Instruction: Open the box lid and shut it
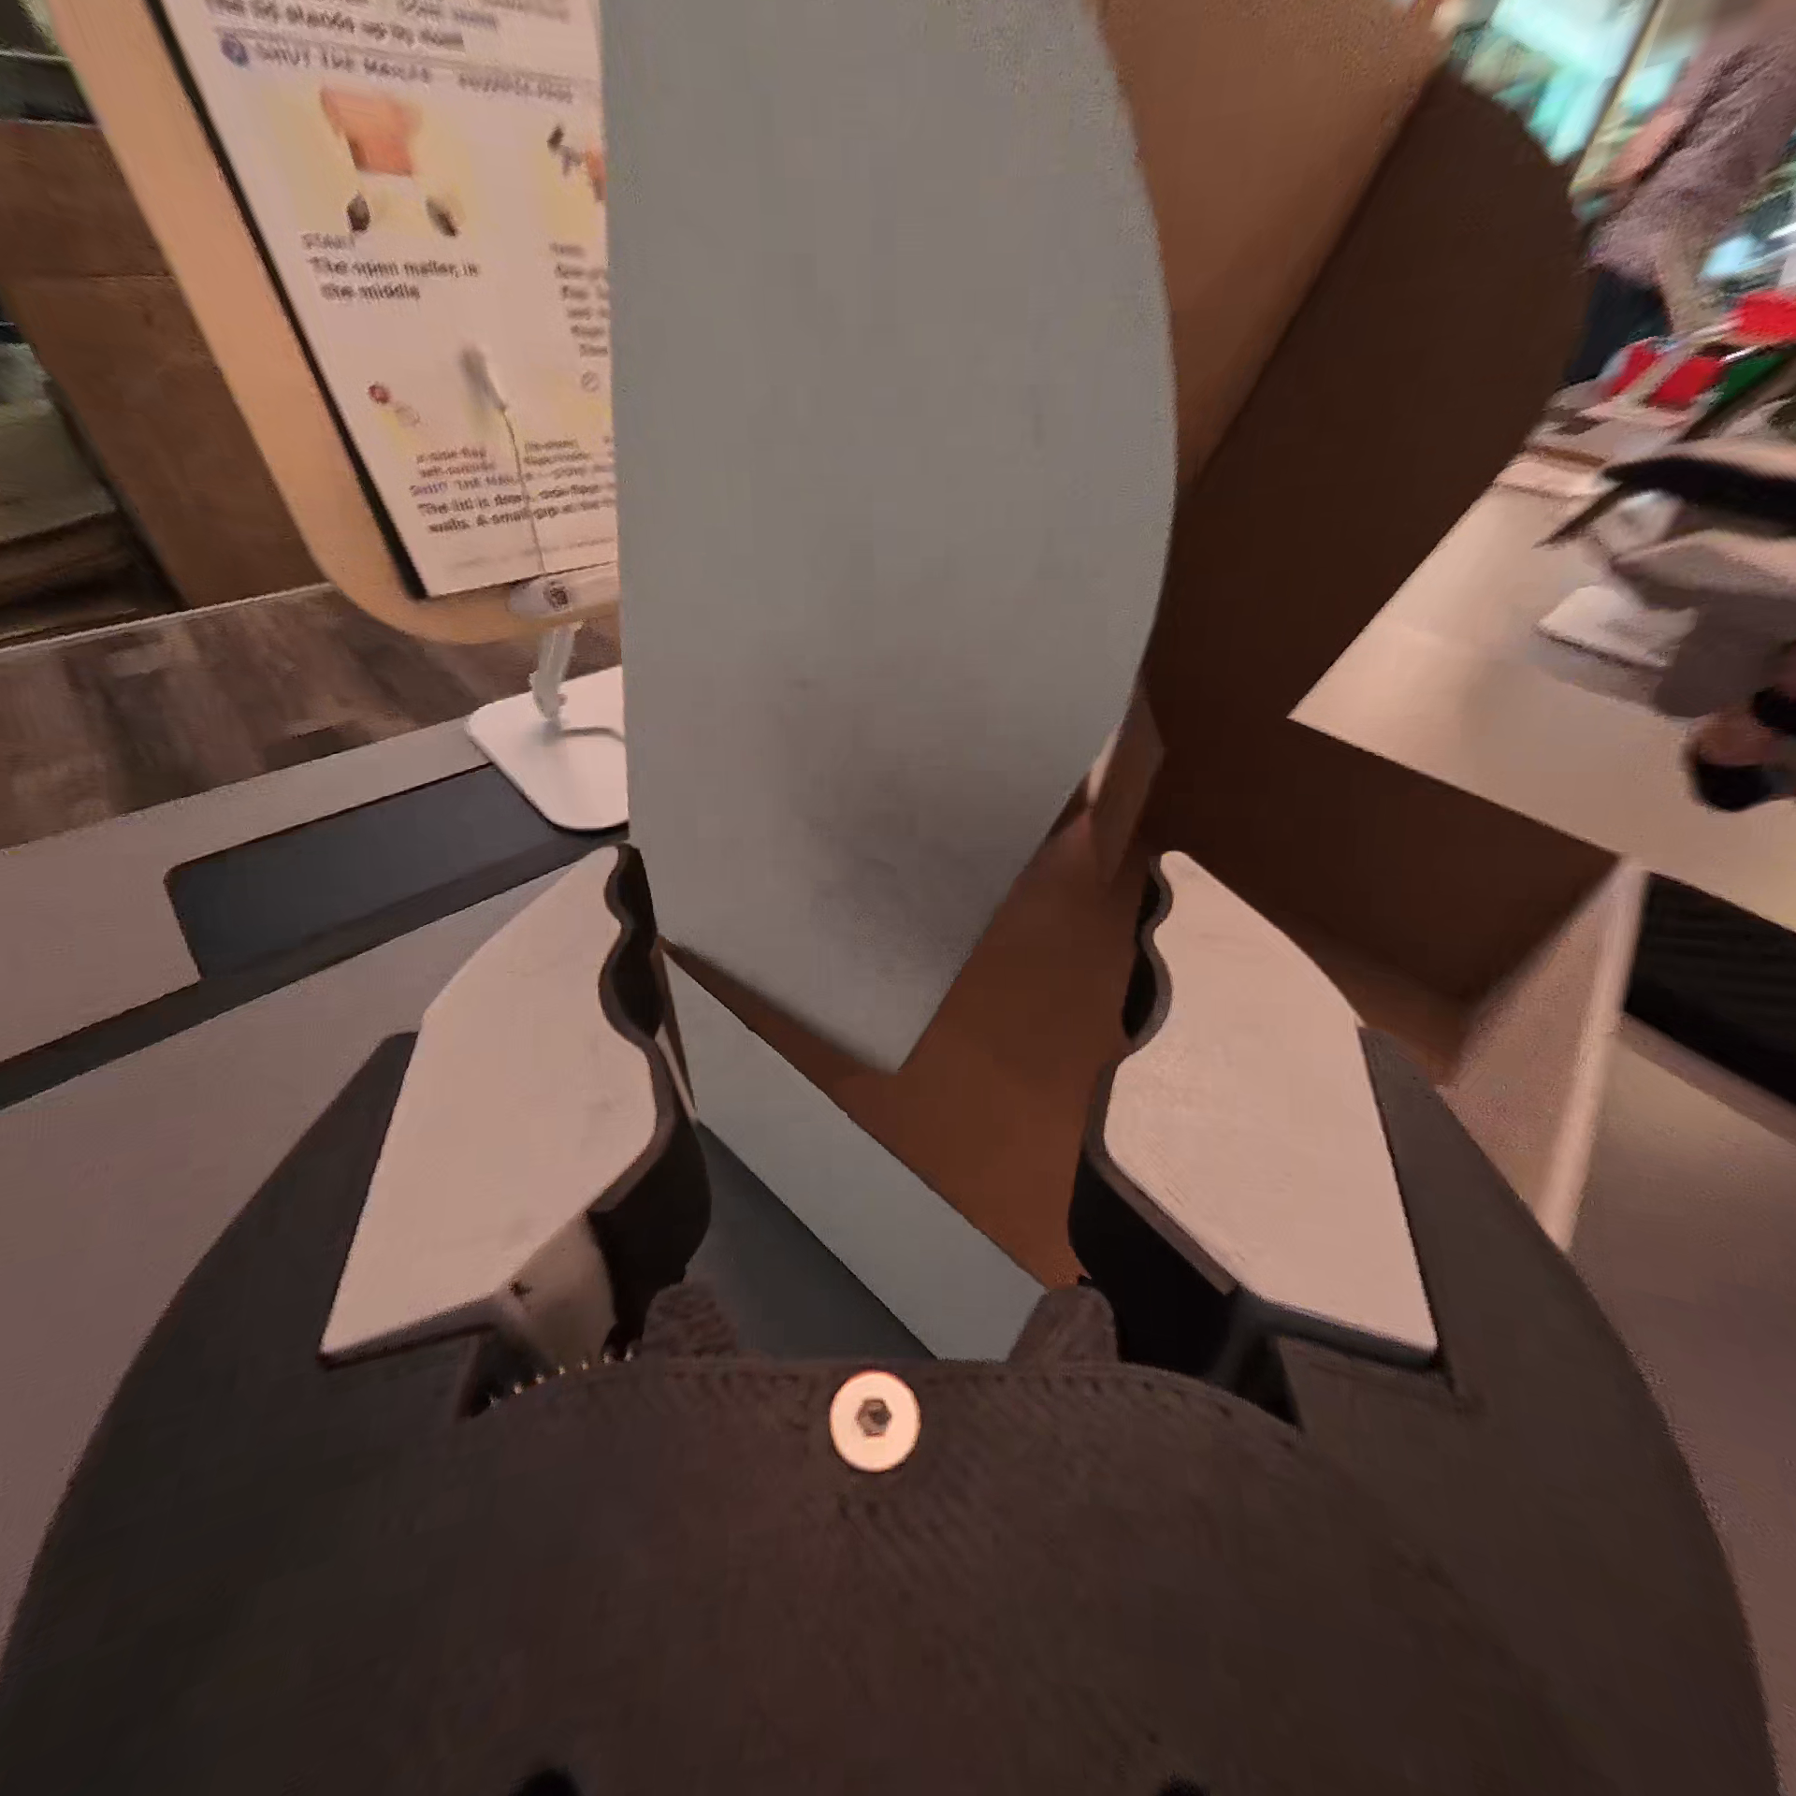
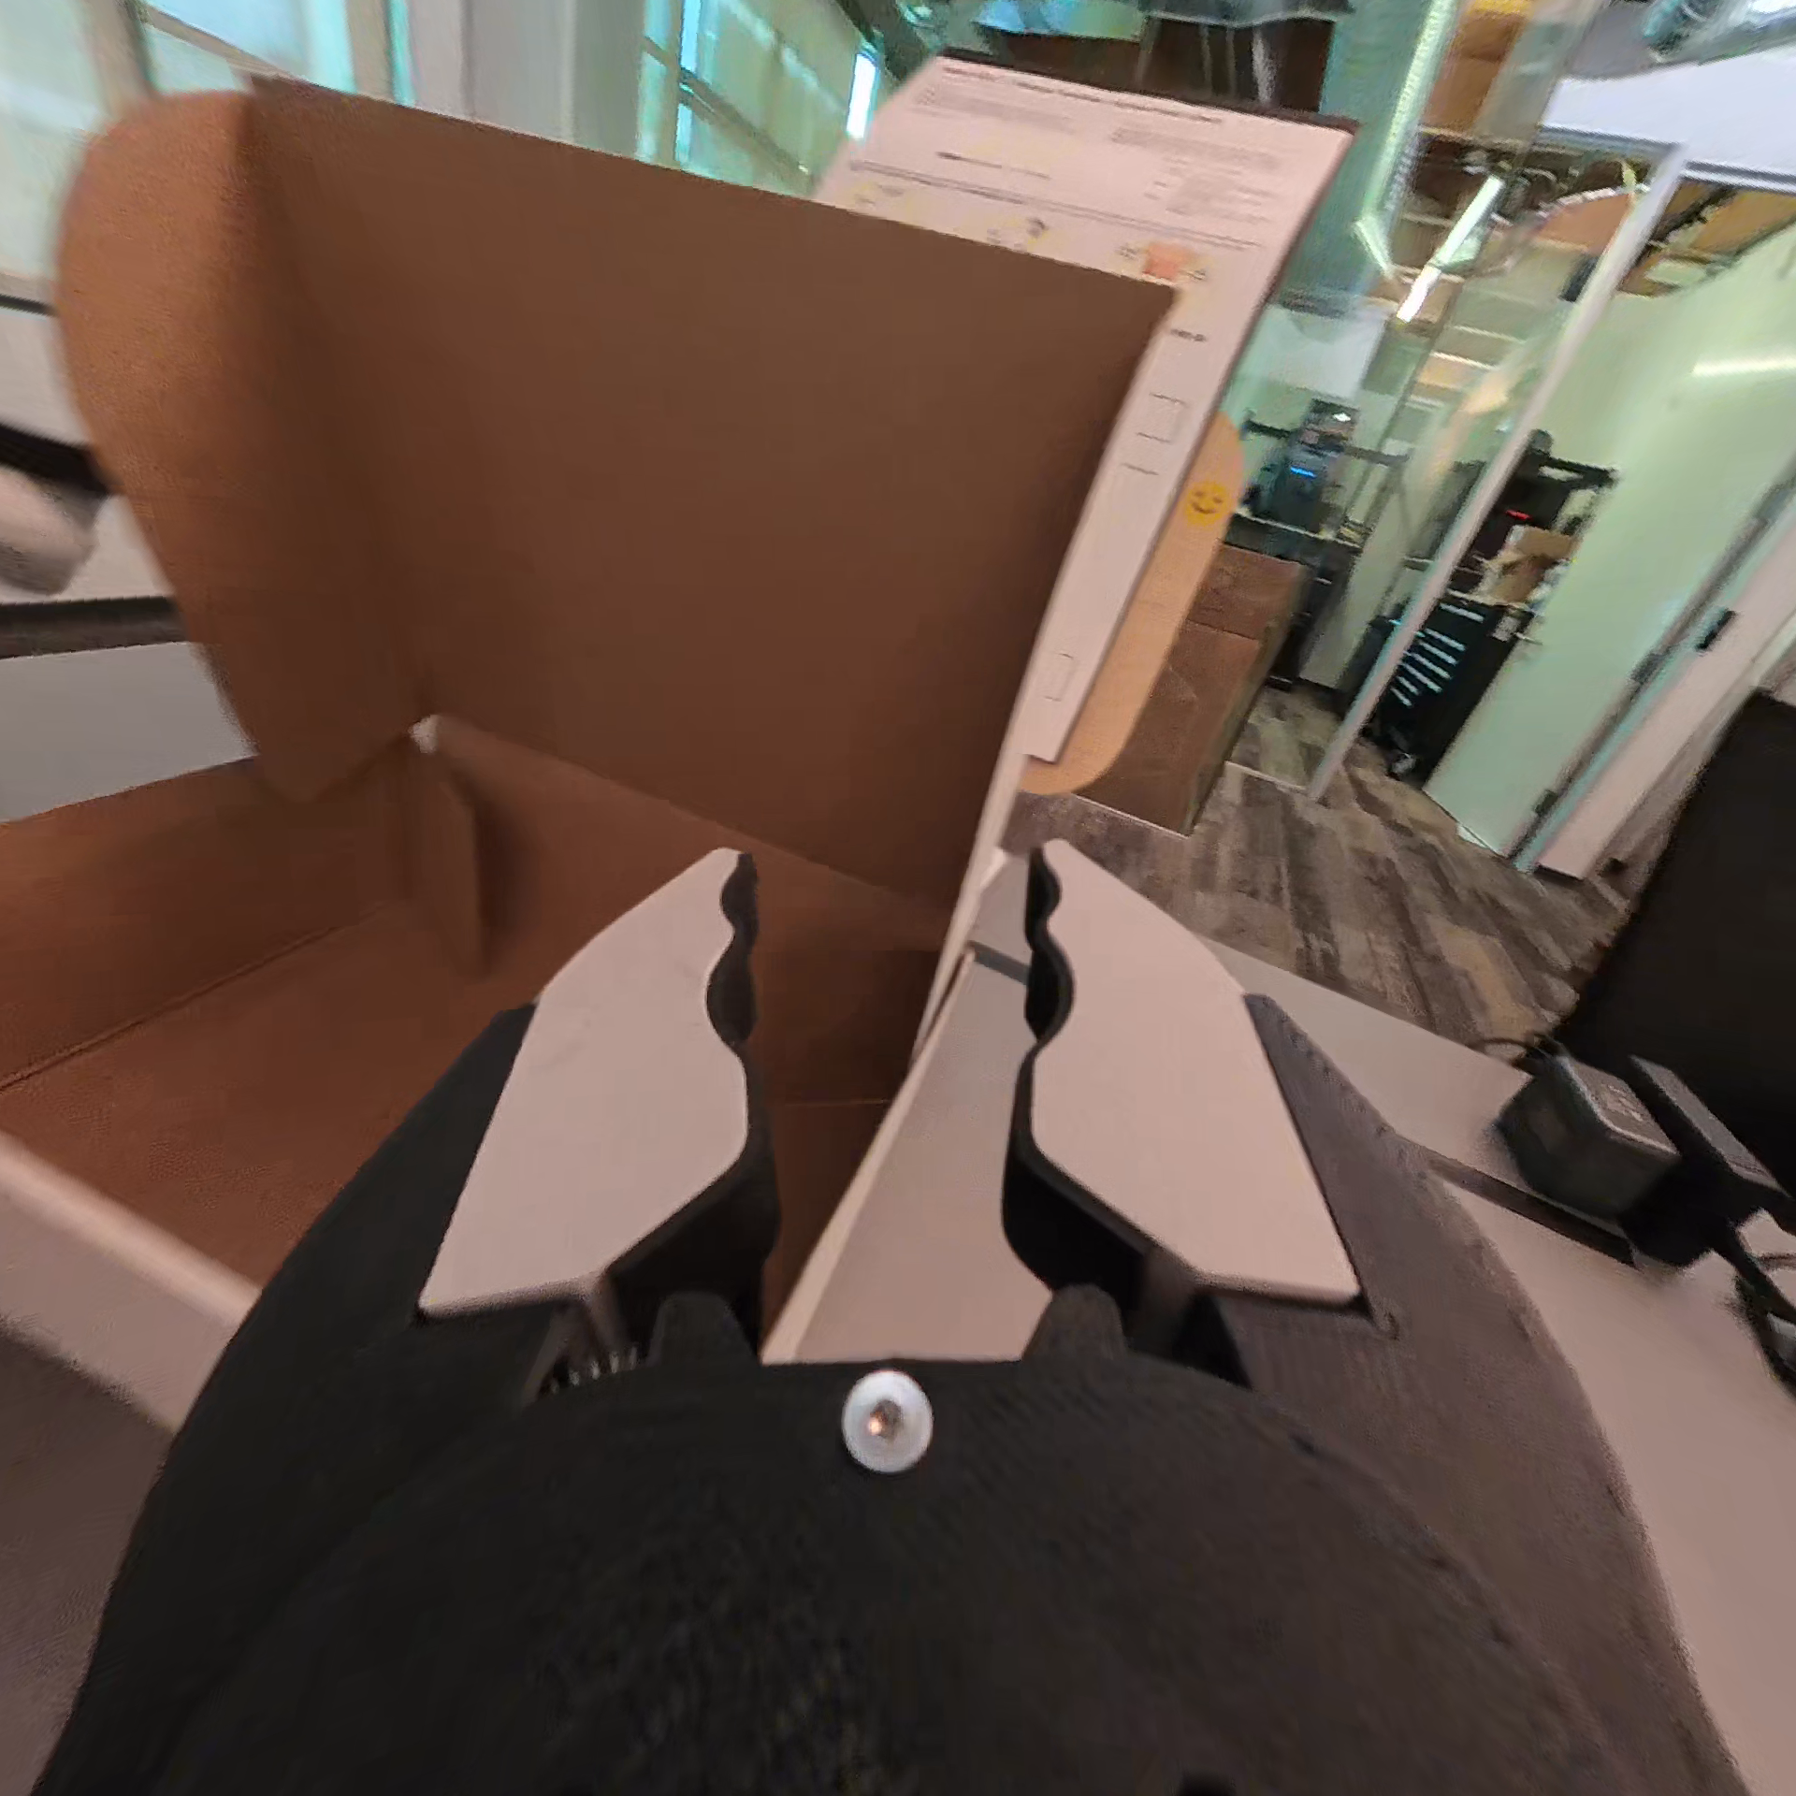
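Both views are evenly lit by soft indoor light, with no hard shadows. The left wrist view is warm and motion-blurred: the sign (image 1: 408, 292) smears, and the right edge streaks. The right wrist view is cooler, daylight glowing through windows (image 2: 719, 87) at the top, with glare on the glass wall (image 2: 1458, 243). Wide-angle distortion bends straight edges near all 4 borders.

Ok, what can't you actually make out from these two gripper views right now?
- Left wrist view: the raised lid's side flap hides most of the box interior.
- Left wrist view: whether the left gripper touches that flap; motion blur.
- Right wrist view: the right gripper straddles the box wall; contact unclear.
- Right wrist view: the box front is cut off.
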Action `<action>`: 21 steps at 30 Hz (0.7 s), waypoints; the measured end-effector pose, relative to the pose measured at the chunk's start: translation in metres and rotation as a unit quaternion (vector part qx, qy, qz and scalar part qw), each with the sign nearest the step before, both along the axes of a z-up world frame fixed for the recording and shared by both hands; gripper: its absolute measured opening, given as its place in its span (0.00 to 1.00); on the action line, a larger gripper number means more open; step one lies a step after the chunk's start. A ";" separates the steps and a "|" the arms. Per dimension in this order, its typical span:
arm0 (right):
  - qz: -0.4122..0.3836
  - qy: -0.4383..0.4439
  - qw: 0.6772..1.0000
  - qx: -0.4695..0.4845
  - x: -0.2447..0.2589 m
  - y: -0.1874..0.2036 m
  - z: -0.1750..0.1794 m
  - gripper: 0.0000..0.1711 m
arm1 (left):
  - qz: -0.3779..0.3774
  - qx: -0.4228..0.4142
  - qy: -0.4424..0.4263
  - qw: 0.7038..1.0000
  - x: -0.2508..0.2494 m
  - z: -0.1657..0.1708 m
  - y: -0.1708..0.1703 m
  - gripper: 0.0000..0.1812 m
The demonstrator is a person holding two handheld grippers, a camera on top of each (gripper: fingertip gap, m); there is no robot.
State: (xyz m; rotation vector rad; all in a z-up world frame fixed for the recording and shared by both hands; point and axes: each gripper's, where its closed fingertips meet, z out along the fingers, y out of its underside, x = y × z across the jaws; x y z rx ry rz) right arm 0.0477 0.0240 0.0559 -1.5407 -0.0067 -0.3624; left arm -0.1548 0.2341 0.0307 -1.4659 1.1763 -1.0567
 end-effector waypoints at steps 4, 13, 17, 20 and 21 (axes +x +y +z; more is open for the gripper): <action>-0.043 0.011 0.999 -0.016 0.028 0.028 -0.002 0.38 | 0.048 0.040 0.037 0.997 0.029 -0.014 0.001 0.53; -0.044 0.022 0.995 -0.087 0.048 0.064 -0.016 0.14 | 0.078 0.040 0.068 0.994 0.042 -0.013 0.018 0.23; -0.034 0.013 0.992 -0.121 0.053 0.065 -0.015 0.10 | 0.078 0.019 0.053 0.995 0.035 -0.012 0.021 0.20; -0.017 -0.005 0.983 -0.180 0.053 0.065 -0.017 0.11 | 0.076 0.017 0.063 0.995 0.032 -0.013 0.023 0.19; -0.006 -0.007 0.979 -0.206 0.052 0.064 -0.018 0.11 | 0.075 0.016 0.068 0.995 0.032 -0.013 0.023 0.18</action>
